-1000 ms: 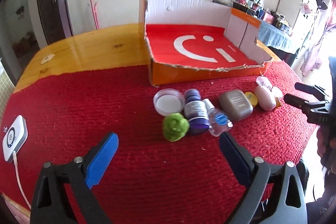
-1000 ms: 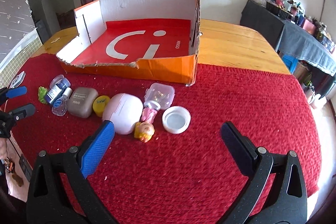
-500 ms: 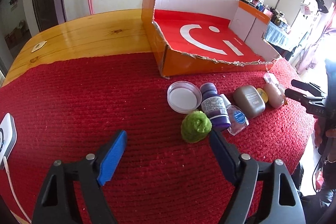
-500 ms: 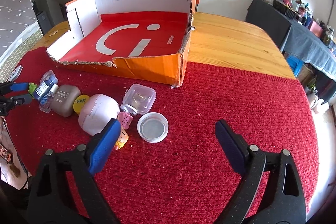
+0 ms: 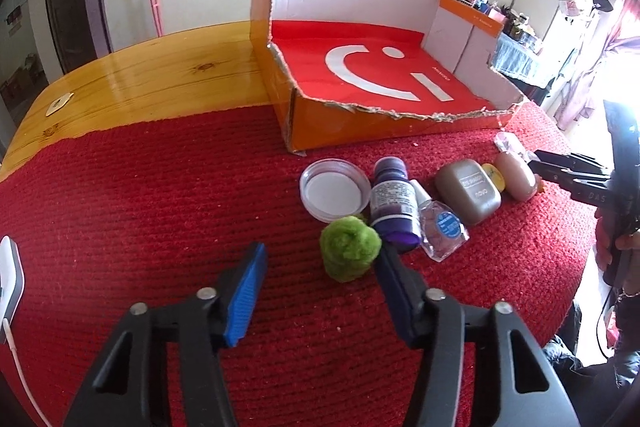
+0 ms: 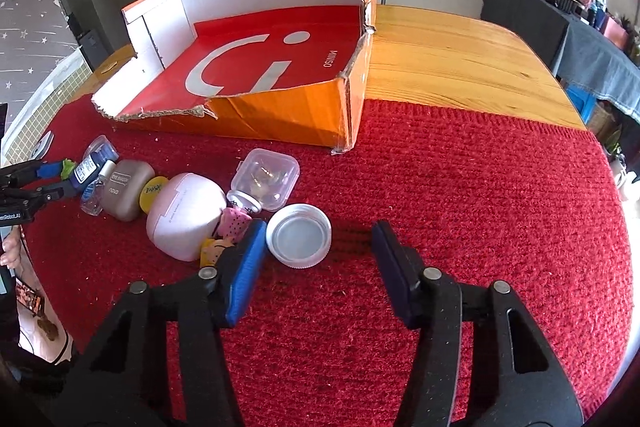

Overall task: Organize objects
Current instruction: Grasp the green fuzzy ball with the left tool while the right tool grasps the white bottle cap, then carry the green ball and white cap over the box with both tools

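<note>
Your left tool (image 5: 320,269), jaws just narrowed yet gripping nothing, has the green pompom (image 5: 350,248) just ahead, hard against its right finger (image 5: 394,281).

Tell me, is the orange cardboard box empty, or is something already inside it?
Empty. In both wrist views the orange cardboard box shows only its bare red floor; all the small items lie outside, on the red cloth in front.

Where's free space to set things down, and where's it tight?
Free: the whole box floor; red cloth right of the white lid; bare wood left of the box. Tight: the row from green pompom to pink case.
</note>
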Demonstrator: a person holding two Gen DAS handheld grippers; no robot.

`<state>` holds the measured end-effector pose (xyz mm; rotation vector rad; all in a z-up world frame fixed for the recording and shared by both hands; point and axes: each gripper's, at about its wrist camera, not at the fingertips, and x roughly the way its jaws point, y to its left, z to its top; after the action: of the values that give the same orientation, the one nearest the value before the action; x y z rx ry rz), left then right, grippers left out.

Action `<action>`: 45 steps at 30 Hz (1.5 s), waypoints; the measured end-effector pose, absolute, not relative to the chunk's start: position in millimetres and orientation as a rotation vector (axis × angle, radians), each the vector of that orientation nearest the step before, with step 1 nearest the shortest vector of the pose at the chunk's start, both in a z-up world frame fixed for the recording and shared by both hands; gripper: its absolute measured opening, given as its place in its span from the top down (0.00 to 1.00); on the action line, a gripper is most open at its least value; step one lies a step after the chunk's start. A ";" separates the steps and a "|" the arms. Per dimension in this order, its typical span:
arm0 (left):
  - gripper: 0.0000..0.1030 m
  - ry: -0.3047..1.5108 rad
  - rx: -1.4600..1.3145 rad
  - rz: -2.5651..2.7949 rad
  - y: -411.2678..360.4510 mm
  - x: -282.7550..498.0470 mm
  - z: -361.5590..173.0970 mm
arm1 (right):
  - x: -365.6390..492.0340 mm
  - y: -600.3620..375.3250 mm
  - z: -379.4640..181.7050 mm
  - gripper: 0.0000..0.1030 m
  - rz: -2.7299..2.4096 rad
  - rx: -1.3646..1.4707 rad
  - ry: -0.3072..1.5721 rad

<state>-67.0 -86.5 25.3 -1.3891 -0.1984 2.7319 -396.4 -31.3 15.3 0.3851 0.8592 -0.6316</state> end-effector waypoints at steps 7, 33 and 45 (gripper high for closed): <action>0.77 -0.275 -1.326 2.680 -83.8 -65.6 26.7 | -392.9 -22.6 14.1 0.70 -0.592 0.330 0.839; 0.77 -0.188 -1.173 2.814 -71.9 -82.2 102.2 | -381.0 -17.0 74.8 0.70 -0.524 0.251 0.733; 0.77 -0.019 -1.403 2.664 -70.7 -166.0 87.3 | -318.5 -65.2 77.1 0.70 -0.439 0.197 0.890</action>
<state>-166.0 -70.7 87.3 -1.4029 -0.0195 2.6637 -318.5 -65.2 77.1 0.1970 0.8903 -0.4391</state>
